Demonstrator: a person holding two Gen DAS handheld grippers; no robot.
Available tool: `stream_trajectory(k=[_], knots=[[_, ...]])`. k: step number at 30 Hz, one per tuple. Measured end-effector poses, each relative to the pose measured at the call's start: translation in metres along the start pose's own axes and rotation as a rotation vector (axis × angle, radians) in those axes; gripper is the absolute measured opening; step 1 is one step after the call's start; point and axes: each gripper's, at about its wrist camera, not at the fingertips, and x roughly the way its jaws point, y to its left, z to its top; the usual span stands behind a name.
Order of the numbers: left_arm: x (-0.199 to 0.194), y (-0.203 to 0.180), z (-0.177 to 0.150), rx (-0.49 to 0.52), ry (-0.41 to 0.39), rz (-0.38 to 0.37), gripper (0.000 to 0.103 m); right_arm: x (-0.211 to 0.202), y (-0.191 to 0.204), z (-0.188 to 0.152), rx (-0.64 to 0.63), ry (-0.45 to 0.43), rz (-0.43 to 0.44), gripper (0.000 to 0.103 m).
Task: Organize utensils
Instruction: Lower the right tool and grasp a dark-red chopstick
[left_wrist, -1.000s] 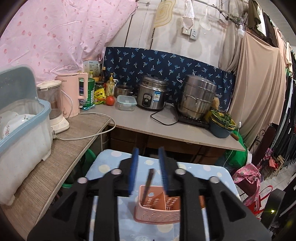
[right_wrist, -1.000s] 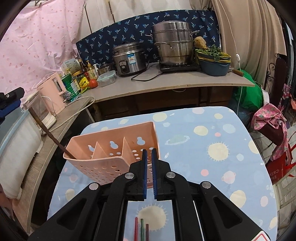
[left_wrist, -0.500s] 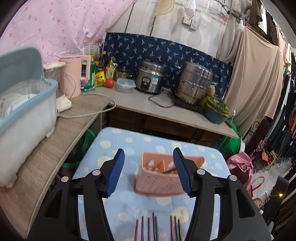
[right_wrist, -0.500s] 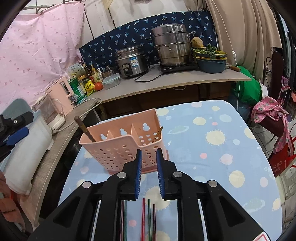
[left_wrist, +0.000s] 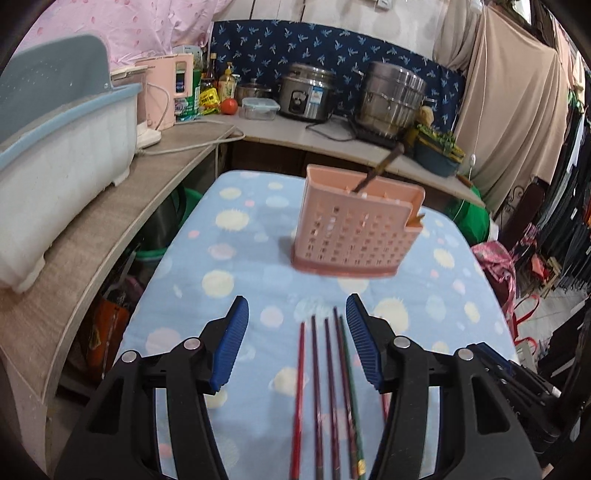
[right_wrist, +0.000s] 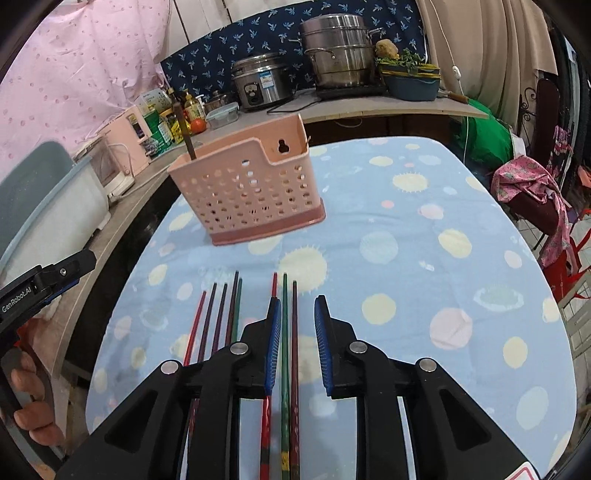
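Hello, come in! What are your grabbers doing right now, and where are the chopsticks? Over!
Left hand-held gripper open, right hand-held gripper open, both empty. Chopsticks flat on tablecloth, near pink holder. Nothing blocking.

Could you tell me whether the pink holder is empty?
Not empty: the pink holder already has a dark stick standing in it.

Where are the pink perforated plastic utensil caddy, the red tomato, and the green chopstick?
pink perforated plastic utensil caddy (right_wrist: 255, 195), right wrist view, front wall
red tomato (left_wrist: 229, 106), left wrist view, centre
green chopstick (right_wrist: 284, 295), right wrist view, upper shaft
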Motion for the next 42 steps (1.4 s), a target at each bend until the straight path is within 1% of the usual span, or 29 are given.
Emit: stream_trajectory(k=[4, 9, 16, 21, 29, 42], knots=[[0.001, 0.006, -0.028, 0.015, 0.032, 0.019, 0.052, 0.001, 0.002, -0.03, -0.026, 0.044, -0.011, 0.019], [0.002, 0.008, -0.061, 0.052, 0.076, 0.045, 0.052, 0.004, 0.002, -0.059, -0.045, 0.093, -0.011, 0.019], [0.004, 0.009, -0.093, 0.065, 0.127, 0.05, 0.052, 0.011, 0.005, -0.087, -0.064, 0.143, -0.014, 0.019], [0.009, 0.009, -0.11, 0.072, 0.17, 0.052, 0.052, 0.013, 0.003, -0.096, -0.06, 0.158, -0.018, 0.019], [0.014, 0.004, -0.119, 0.084, 0.195, 0.046, 0.052, 0.017, 0.0, -0.102, -0.056, 0.181, -0.028, 0.019], [0.019, 0.0, -0.135, 0.104, 0.238, 0.041, 0.052, 0.017, 0.001, -0.106, -0.073, 0.169, -0.035, 0.019]])
